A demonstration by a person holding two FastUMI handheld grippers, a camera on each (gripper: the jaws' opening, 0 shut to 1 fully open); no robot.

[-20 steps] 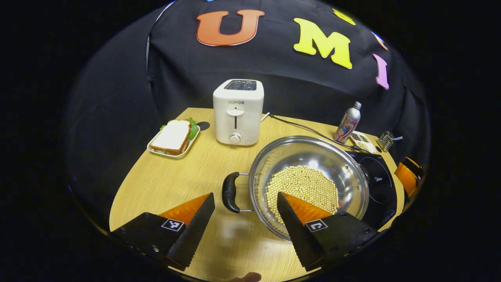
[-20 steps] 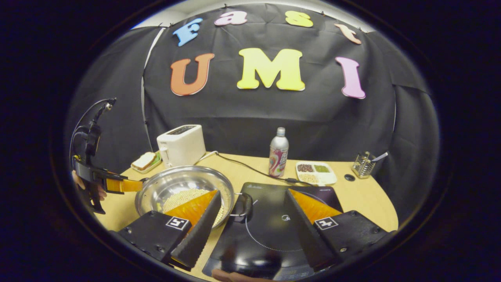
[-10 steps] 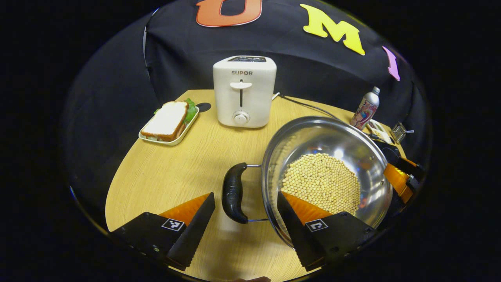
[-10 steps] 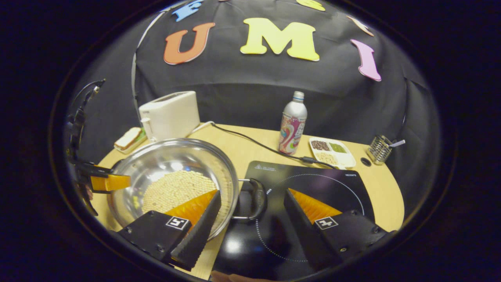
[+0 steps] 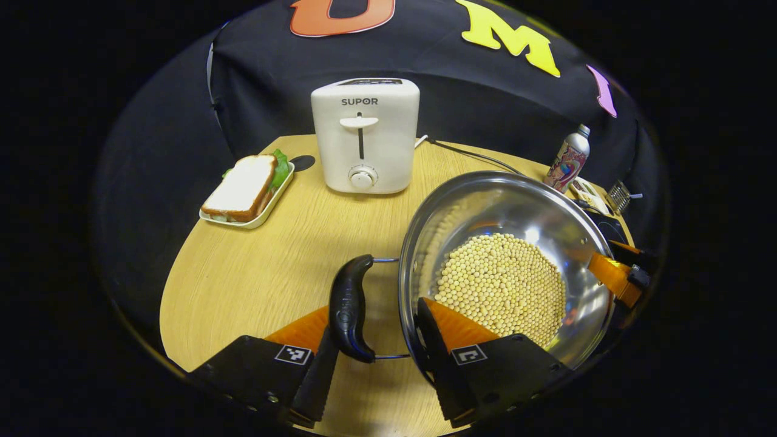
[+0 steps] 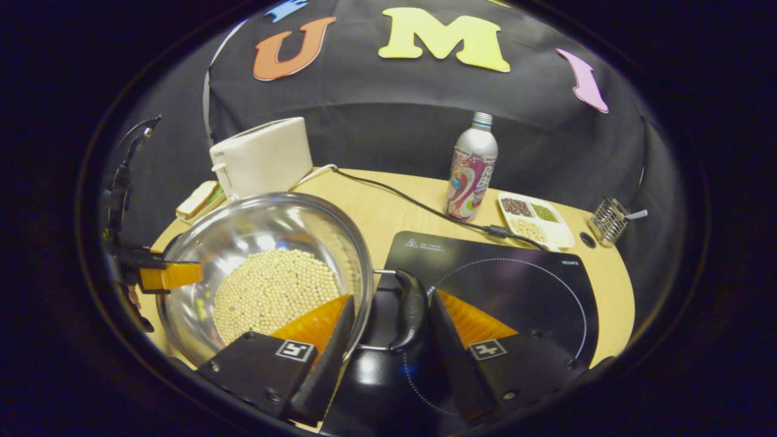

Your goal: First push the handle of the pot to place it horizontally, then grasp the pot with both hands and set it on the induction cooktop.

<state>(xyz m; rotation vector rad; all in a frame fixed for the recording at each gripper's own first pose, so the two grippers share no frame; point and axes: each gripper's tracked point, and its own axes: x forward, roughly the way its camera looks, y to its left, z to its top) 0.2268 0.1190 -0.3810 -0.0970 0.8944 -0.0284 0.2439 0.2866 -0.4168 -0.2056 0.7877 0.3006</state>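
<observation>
A steel pot [image 5: 479, 200] holding yellow beans [image 5: 501, 285] stands on the wooden table [image 5: 255, 273], its two black handles pointing left and right. My left gripper [image 5: 373, 309] is open around the left handle [image 5: 349, 306]. The outer finger lies against the handle, and the inner one is over the pot rim with a gap left. My right gripper [image 6: 391, 295] is open around the right handle [image 6: 413, 309], which lies over the edge of the black induction cooktop [image 6: 516, 285]. The left gripper [image 6: 164, 275] also appears at the pot's [image 6: 267, 224] far side, and the right gripper [image 5: 616, 276] beyond the rim.
A white toaster [image 5: 364, 136] and a tray with a sandwich [image 5: 246, 191] stand behind the pot. A bottle [image 6: 470, 176], a compartment dish [image 6: 534, 221] and a wire holder [image 6: 610, 220] are behind the cooktop. The power cable [image 6: 419, 203] runs across the table.
Both grippers have moved down and forward to the pot's handles, and their fingers have narrowed around them. The pot has not moved.
</observation>
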